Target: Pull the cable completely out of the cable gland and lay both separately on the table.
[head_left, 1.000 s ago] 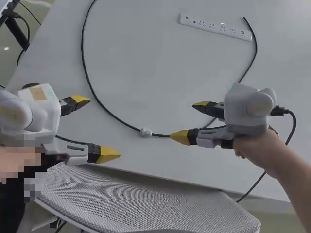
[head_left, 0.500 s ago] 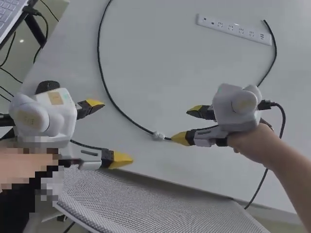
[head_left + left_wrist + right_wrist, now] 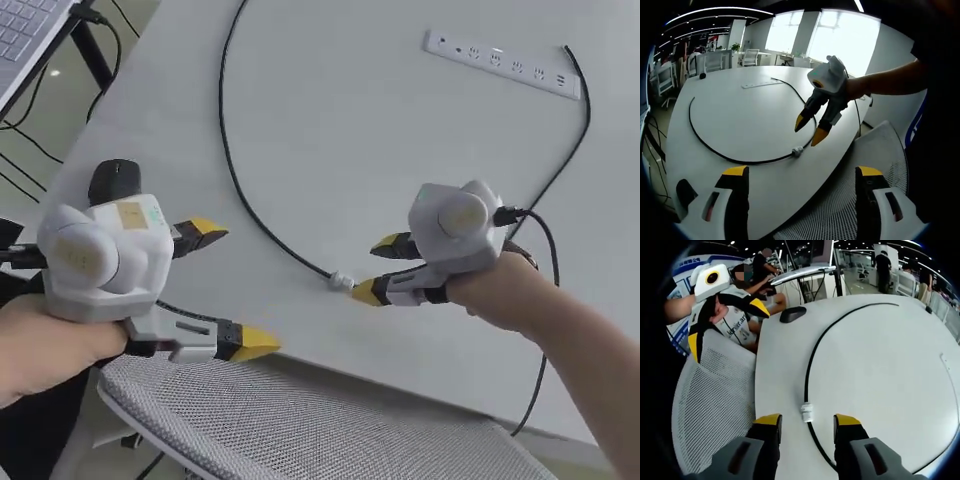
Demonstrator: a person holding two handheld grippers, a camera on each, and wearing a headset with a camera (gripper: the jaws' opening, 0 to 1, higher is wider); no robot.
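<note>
Curving across the pale, round-edged surface (image 3: 400,130), a long black cable (image 3: 225,150) is seen threaded through the small white cable gland (image 3: 341,281) near the front edge. The right gripper (image 3: 366,268) is held just beside the gland, jaws apart and empty. The left gripper (image 3: 245,288) is spread wide over a grey mesh chair (image 3: 300,420). A white power strip (image 3: 502,65) lies farther back. Bright office windows (image 3: 840,35) are seen beyond.

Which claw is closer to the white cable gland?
The right claw: the cable gland lies just before its tips; the left claw is farther off.
</note>
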